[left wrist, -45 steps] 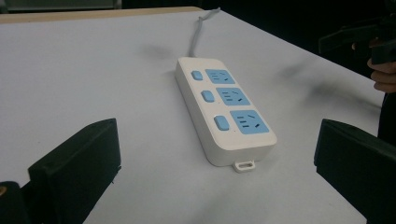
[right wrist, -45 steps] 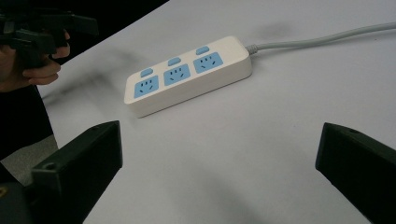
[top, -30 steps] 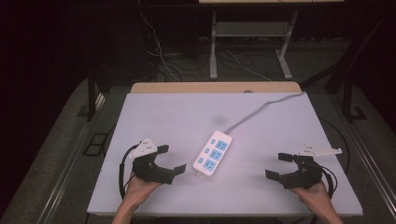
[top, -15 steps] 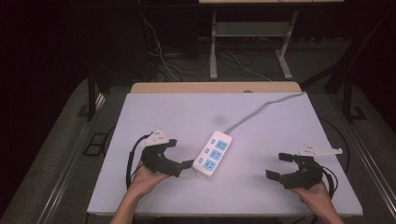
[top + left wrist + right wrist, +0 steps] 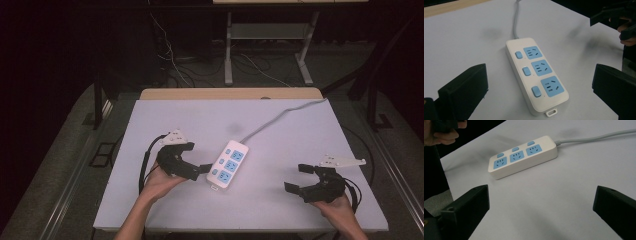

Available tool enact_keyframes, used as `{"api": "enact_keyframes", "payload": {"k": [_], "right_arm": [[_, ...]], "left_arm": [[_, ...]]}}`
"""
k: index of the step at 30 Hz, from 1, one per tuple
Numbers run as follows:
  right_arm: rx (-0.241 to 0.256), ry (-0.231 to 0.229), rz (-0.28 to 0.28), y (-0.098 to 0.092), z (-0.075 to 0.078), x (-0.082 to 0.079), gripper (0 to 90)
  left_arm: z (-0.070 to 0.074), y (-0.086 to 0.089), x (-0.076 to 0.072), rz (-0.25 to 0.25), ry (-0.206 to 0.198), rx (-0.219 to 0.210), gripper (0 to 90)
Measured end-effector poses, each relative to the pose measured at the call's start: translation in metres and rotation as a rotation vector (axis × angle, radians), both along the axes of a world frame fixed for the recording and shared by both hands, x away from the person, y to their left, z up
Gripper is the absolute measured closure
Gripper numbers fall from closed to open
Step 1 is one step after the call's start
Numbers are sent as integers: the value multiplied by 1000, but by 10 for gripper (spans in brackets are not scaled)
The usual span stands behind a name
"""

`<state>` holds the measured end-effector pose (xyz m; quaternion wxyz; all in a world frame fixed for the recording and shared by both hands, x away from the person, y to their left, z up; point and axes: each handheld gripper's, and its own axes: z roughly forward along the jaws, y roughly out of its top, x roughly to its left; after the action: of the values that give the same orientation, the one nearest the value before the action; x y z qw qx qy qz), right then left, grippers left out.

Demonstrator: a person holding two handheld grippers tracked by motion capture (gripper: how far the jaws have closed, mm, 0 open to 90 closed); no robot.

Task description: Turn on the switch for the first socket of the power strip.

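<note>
Power strip (image 5: 228,164): white, three blue sockets, flat mid-worktop (image 5: 300,130). Left gripper (image 5: 200,170): jaws spread, at its near end; approach step. Next: straddle body, close. Right gripper (image 5: 299,176): jaws spread, well apart.

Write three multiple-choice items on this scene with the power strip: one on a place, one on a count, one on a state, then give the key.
1. Where does the power strip lie on the table?
A. next to the left hand-held gripper
B. under the right hand-held gripper
C. at the far edge

2. How many blue sockets does the strip have?
A. two
B. three
C. five

3. How do the left hand-held gripper's jaws stand?
A. shut on the cord
B. shut on the strip
C. open, the strip between and ahead of them

Key: 1 A, the high view shows the strip right by that gripper; 2 B, the left gripper view shows three sockets; 3 C, that view shows both jaws wide apart.
</note>
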<state>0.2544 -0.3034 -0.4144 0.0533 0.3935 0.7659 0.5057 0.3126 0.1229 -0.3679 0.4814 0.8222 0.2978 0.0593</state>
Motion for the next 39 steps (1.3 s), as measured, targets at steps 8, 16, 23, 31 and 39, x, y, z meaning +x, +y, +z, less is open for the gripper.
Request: {"api": "enact_keyframes", "payload": {"k": [8, 16, 23, 31, 39], "right_arm": [[-4, 2, 0, 0, 0, 0, 3], [-8, -1, -1, 0, -1, 0, 3], [-10, 0, 2, 0, -1, 0, 3], [-10, -2, 2, 0, -1, 0, 3], [-14, 4, 5, 0, -1, 1, 3]], "left_arm": [[5, -6, 10, -21, 8, 29, 0], [10, -11, 21, -40, 12, 41, 0], [14, -18, 34, -52, 15, 66, 0], [14, -27, 47, -66, 26, 84, 0], [15, -41, 59, -82, 32, 116, 4]]}}
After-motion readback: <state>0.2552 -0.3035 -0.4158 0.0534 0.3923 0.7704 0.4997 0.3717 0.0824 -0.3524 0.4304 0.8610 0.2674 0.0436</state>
